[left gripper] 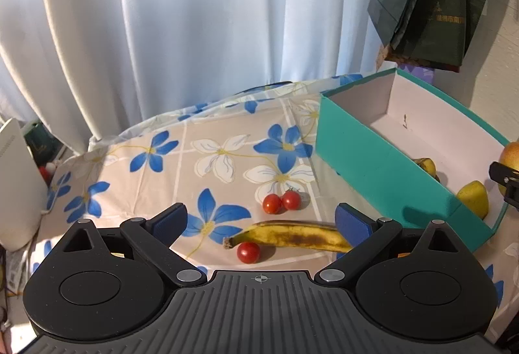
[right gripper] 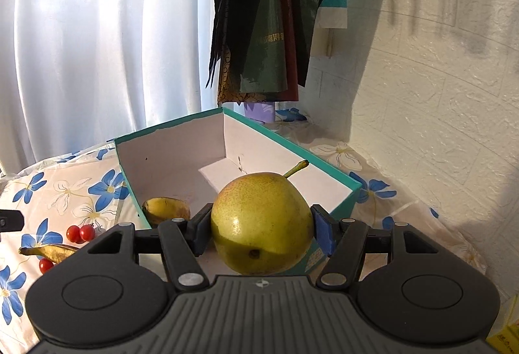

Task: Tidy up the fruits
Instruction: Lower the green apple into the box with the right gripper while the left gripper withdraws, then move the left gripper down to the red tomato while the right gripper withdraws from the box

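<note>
Teal cardboard box [right gripper: 327, 172], white inside, open-topped, on the worktop [left gripper: 207, 127] under a blue-flowered cloth; we count it as the fruit's destination.

Item: pear [right gripper: 261, 222], yellow-green, stem up and away. Our right gripper [right gripper: 261, 232] has its fingers [right gripper: 322, 232] pressed on both flanks, carrying it above the box's near end.

Item: short bananas [right gripper: 167, 208] lying inside the box near its front wall.

Item: spotted banana [left gripper: 292, 235] on the cloth, outside the box, between the wide-spread fingers of our left gripper [left gripper: 261, 224], which holds nothing.

Item: three cherry tomatoes, a pair [left gripper: 281, 202] beyond the banana, one [left gripper: 248, 252] just beside its stem end.

Risks, as we judge them: the pear is round and waxy, so a loose squeeze could let it roll out and bruise against the box wall. Closing on the banana may nudge the lone tomato into rolling, and its soft, browned skin could split under pressure.
</note>
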`<state>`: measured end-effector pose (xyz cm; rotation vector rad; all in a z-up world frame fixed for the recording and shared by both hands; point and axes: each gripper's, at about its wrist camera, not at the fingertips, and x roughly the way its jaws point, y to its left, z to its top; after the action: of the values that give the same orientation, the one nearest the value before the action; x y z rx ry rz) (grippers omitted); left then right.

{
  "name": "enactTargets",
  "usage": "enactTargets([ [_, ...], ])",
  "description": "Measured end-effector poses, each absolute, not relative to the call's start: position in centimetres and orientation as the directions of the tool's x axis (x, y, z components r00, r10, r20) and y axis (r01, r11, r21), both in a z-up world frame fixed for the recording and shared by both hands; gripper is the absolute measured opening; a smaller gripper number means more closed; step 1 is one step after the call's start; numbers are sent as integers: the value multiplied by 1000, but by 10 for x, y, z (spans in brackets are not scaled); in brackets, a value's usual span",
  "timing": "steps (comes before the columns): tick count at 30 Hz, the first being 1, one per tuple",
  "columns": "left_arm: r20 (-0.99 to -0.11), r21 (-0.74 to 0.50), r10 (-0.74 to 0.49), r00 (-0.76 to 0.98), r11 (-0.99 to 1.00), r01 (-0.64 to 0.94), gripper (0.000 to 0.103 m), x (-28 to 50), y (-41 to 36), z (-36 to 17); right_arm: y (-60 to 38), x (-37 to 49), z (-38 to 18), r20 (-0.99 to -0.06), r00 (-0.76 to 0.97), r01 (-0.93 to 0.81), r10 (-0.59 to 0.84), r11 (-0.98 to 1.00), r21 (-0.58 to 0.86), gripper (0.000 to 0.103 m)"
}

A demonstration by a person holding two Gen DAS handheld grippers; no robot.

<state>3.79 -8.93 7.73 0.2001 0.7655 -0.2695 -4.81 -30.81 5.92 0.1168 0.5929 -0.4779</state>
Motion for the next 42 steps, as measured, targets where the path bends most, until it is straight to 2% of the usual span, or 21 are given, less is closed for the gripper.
enactTargets([
  [11, -716, 78, -128, 686, 962, 260, 100, 42, -70, 76, -308, -5, 20, -654, 677, 413, -338, 910, -42, 63],
  [13, -721, 80, -122, 682, 963, 257, 100, 44, -69, 74, -304, -4, 18, -647, 671, 415, -363, 906, -78, 63],
  [19, -729, 82, -124, 673, 961, 265, 100, 43, -70, 71, -306, -3, 20, -647, 674, 402, -355, 912, -81, 64],
  [27, -730, 106, -111, 675, 956, 272, 100, 40, -67, 62, -304, -17, 35, -603, 692, 432, -396, 897, -93, 64],
  [32, -737, 117, -107, 668, 952, 282, 101, 41, -47, 45, -286, -56, 59, -527, 758, 436, -386, 899, -31, 82],
  [34, -728, 136, -104, 677, 947, 292, 101, 37, -39, 37, -275, -75, 64, -503, 783, 428, -366, 904, 10, 86],
  [37, -725, 139, -122, 678, 938, 318, 101, 30, -27, 25, -256, -96, 62, -505, 808, 388, -304, 919, 66, 86],
  [42, -732, 59, -200, 651, 934, 353, 101, 24, -12, 13, -234, -105, 44, -583, 781, 326, -223, 942, 76, 86],
])
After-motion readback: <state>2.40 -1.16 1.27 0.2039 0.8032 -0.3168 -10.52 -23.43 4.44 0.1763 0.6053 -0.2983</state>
